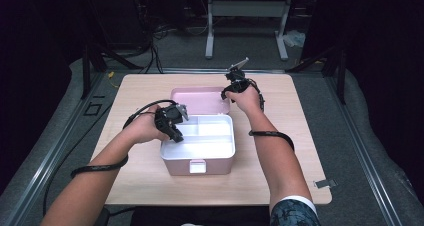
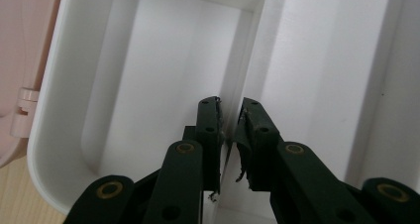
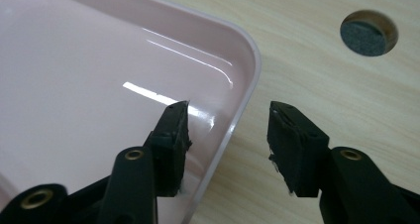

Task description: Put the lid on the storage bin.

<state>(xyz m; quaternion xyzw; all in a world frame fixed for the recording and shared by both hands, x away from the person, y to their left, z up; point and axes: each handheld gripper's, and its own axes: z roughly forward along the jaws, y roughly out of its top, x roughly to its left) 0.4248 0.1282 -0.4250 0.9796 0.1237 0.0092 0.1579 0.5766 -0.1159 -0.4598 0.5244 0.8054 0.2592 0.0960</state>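
Table (image 1: pixel 140 186) lies bare beyond lid (image 3: pixel 74 60) rim straddled by right gripper (image 3: pixel 229 110) fingers.

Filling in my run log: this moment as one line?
left gripper: shut on tray divider | right gripper: open, straddling pink lid rim

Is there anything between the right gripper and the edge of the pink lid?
Nothing visible. In the right gripper view the right gripper straddles the pink lid's rim near its corner: one finger over the lid's inside, the other over the bare table. The gap holds just the rim.
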